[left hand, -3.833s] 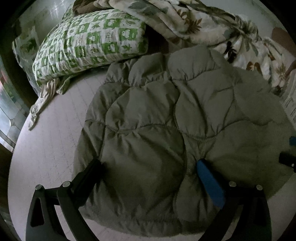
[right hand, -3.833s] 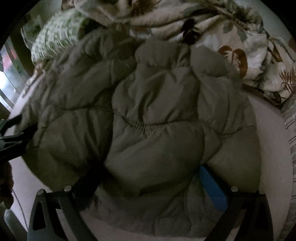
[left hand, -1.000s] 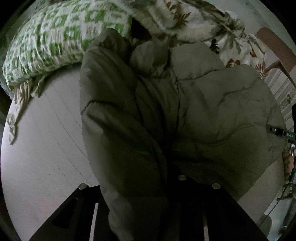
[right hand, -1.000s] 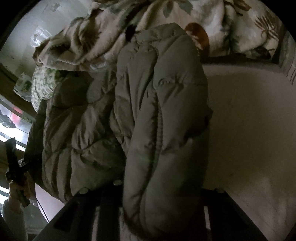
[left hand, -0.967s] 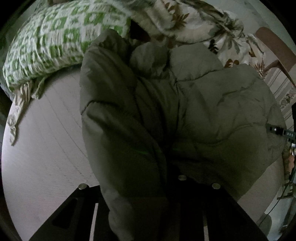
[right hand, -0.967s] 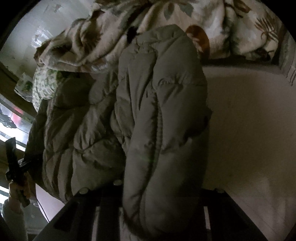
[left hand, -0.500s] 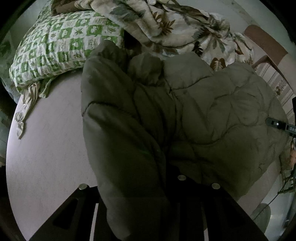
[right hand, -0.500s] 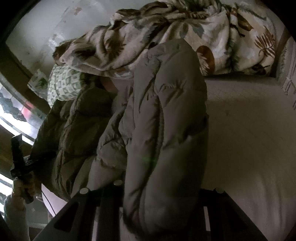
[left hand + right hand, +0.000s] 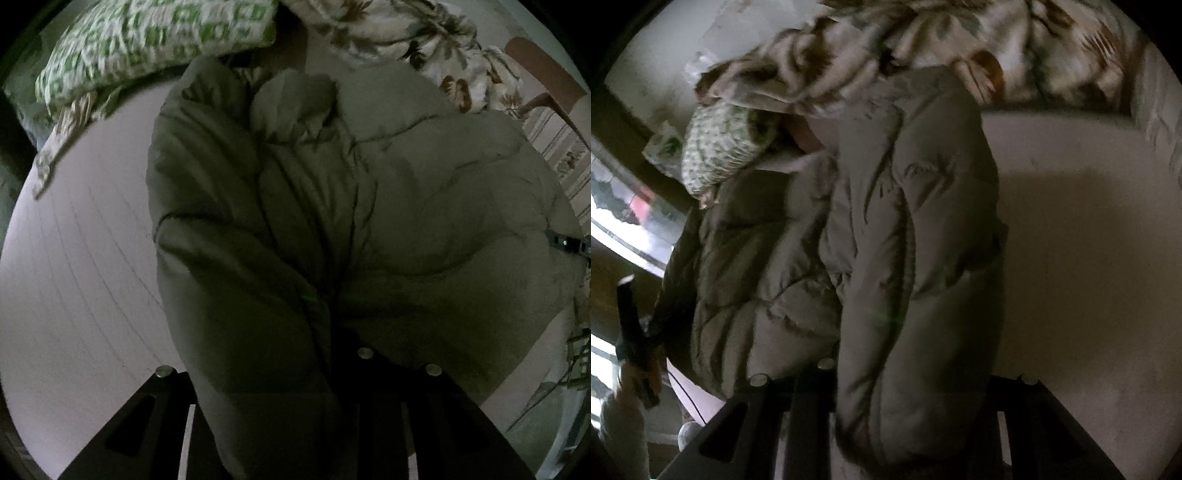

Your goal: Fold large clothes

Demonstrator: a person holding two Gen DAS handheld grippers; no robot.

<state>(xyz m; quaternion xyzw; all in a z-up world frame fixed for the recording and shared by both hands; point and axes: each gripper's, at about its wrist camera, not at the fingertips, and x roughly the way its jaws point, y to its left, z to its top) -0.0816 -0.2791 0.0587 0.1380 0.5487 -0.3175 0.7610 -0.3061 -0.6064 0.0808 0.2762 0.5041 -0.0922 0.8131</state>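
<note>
Both tongs clenched on jacket | left tongs [image 9: 280, 424]: jacket [image 9: 424, 221] edge | right tongs [image 9: 897, 424]: puffy fold

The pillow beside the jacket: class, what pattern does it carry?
The pillow has a green-and-white checked print, clearest in the left wrist view.

The big puffy jacket [image 9: 424, 229] lies on the bed [image 9: 85, 280]. Its near edge is bunched up between the two sides of the left claw [image 9: 295, 373], at the bottom of the left view. Another bunched part of the jacket [image 9: 916, 258] sits in the right claw [image 9: 905, 384]. The pillow [image 9: 147, 40] lies behind the jacket, off to its left. The blanket [image 9: 413, 40] is piled behind the jacket, to its right. The bare bed spreads out to the left of the jacket and also to its right.
</note>
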